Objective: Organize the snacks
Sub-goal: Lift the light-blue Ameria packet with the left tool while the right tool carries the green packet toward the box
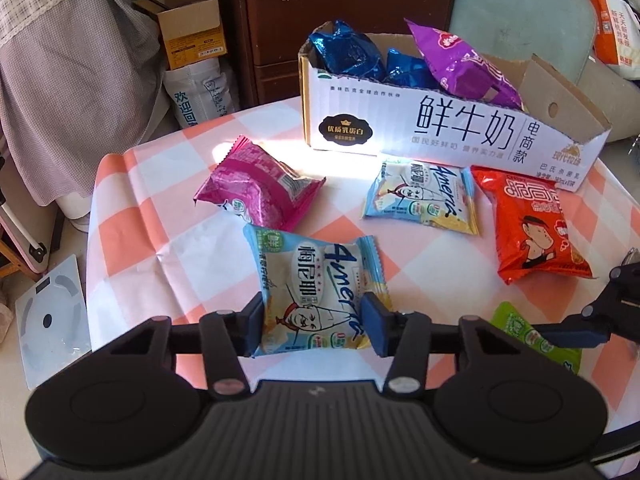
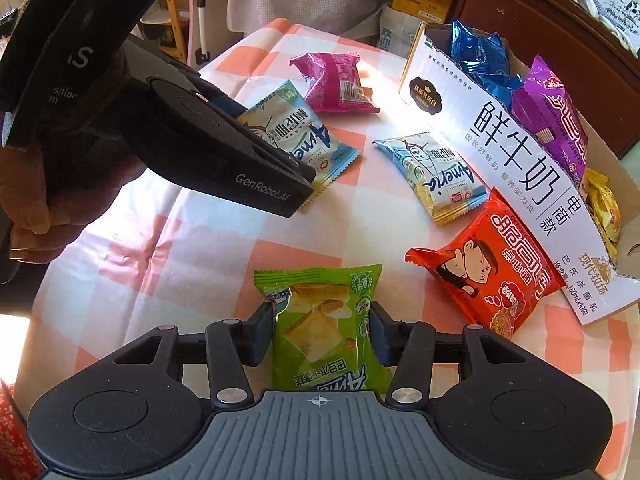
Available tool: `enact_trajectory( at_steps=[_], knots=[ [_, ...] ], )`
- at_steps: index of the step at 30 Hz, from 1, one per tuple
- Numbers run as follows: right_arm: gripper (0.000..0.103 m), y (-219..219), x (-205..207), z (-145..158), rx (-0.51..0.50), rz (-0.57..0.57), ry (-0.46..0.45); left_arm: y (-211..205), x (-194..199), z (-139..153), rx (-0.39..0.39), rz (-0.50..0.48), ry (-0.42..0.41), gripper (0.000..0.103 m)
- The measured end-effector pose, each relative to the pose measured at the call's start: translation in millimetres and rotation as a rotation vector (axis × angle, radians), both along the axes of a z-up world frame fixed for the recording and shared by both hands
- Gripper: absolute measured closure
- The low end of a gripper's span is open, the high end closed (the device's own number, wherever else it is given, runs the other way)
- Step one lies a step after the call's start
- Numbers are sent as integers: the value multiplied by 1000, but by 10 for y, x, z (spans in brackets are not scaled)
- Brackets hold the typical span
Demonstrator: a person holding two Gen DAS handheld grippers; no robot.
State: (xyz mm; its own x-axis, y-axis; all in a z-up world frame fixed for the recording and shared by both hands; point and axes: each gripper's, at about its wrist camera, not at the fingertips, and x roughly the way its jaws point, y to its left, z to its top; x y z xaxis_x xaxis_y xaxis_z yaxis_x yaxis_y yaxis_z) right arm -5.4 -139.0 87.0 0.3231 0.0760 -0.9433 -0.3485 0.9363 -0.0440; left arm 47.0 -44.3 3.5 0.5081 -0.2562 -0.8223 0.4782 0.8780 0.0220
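My left gripper [image 1: 314,326] has its fingers on both sides of a light blue snack packet [image 1: 312,292] on the checked tablecloth, closed on it. My right gripper [image 2: 322,334] is closed on a green snack packet [image 2: 324,320]. A white milk carton box [image 1: 452,128] at the back of the table holds blue packets [image 1: 348,50] and a purple packet [image 1: 460,64]. A pink packet [image 1: 260,188], a second light blue packet [image 1: 420,196] and a red packet [image 1: 536,228] lie loose on the table. The left gripper body [image 2: 208,140] shows in the right wrist view.
The table [image 1: 168,216] has an orange and white checked cloth; its left edge drops to the floor, where a white scale [image 1: 52,320] lies. A brown cabinet [image 1: 320,0] and a cardboard box [image 1: 192,28] stand behind the table. Yellow packets [image 2: 604,208] sit in the box's far end.
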Motion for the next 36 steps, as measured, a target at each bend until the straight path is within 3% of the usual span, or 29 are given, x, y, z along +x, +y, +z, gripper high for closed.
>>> enact_trajectory(
  at_steps=[3, 6, 10, 18, 23, 26, 31, 36],
  knots=[
    [55, -40, 12, 45, 4, -30, -13, -2, -13, 48, -13, 15, -3, 63],
    [55, -70, 13, 122, 10, -65, -37, 22, -17, 143, -40, 21, -13, 79],
    [55, -121, 18, 207, -1, -111, -72, 71, 11, 212, -65, 46, 6, 82],
    [55, -444, -75, 553, 66, -310, -168, 336, 222, 429, -119, 141, 14, 80],
    [55, -471, 33, 616, 137, -353, -181, 332, 370, 378, -108, 187, 46, 65],
    [55, -485, 118, 627, 176, -384, -175, 223, 439, 355, -103, 104, 63, 61],
    [55, -526, 190, 652, 208, -425, -180, 18, 316, 348, 19, -164, -16, 59],
    [55, -535, 179, 664, 198, -428, -185, -6, 241, 176, 49, -305, 10, 58]
  ],
)
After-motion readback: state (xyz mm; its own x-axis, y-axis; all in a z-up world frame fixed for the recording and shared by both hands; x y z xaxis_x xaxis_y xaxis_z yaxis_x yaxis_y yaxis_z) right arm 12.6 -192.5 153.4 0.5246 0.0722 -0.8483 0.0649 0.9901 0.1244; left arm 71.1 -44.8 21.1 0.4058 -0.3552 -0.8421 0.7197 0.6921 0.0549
